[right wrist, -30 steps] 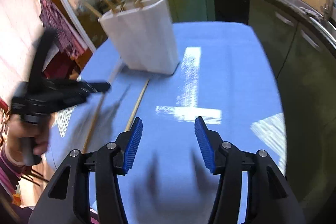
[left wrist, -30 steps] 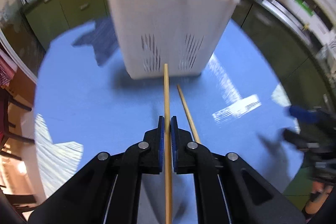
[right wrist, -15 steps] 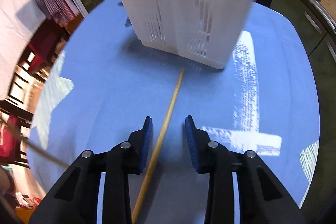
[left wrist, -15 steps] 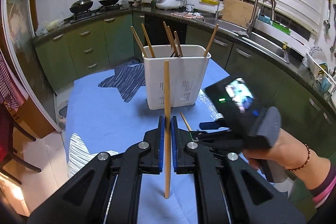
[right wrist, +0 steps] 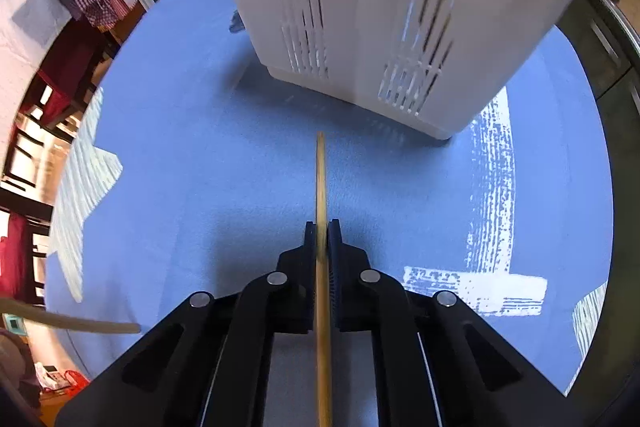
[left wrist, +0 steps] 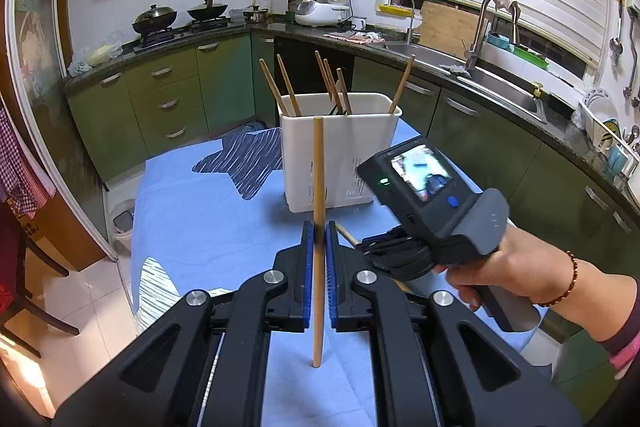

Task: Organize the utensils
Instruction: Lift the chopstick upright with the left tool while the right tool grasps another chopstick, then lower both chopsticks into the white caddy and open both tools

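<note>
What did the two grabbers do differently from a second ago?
The right gripper came down with open jaws over the wooden chopstick lying on the blue tablecloth and has shut on it. The left gripper lifted its own wooden chopstick off the cloth and away from the white plastic utensil holder. The holder stayed put, and the left grip stayed shut.

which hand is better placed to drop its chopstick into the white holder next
Left, probably. The left gripper holds its chopstick lifted off the blue cloth, facing the white holder. The right gripper has clamped the other chopstick low over the cloth, so it must lift first.
</note>
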`<state>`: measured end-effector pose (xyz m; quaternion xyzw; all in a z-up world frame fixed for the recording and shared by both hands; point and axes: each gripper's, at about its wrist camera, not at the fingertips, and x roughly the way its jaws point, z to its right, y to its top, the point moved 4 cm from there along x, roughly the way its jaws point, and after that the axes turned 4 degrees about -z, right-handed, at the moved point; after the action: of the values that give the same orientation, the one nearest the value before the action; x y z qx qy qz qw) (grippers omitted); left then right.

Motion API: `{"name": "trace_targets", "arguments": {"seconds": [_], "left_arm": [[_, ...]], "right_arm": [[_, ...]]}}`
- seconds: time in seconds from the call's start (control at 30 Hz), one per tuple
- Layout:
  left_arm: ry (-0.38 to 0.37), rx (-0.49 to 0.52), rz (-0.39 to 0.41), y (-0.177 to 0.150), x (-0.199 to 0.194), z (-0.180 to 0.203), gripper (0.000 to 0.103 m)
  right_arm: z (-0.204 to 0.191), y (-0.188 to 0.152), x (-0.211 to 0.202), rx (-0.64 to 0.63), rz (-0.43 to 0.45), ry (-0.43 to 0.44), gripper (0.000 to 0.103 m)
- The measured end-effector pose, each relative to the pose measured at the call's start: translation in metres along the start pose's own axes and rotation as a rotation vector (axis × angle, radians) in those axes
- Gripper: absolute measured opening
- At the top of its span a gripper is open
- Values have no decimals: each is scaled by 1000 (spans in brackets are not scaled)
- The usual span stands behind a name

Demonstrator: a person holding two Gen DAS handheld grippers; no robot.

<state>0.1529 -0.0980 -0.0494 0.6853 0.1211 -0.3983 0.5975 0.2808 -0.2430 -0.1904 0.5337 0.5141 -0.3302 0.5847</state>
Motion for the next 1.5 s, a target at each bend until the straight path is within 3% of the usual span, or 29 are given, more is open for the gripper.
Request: {"name": "trace_targets", "arguments": {"seconds": [0.23, 0.4, 0.73, 0.97, 1.23, 1.5], "left_arm": [[11, 12, 4, 4, -4, 0, 6], [15, 16, 10, 6, -11, 2, 6], [27, 28, 9, 21, -13, 3, 6], [31, 44, 42, 48, -21, 5, 6], [35, 66, 125, 117, -36, 8, 6], [37, 60, 261, 187, -51, 15, 6]], "right_arm": [[-6, -32, -75, -20, 231, 69, 7], [-5, -72, -132, -36, 384, 107, 7], [16, -104, -189, -42, 488, 154, 7], [16, -78, -247, -65, 612, 169, 7], [11, -37, -329, -106, 771, 148, 7], [17, 7, -379, -106, 866, 119, 7]]}}
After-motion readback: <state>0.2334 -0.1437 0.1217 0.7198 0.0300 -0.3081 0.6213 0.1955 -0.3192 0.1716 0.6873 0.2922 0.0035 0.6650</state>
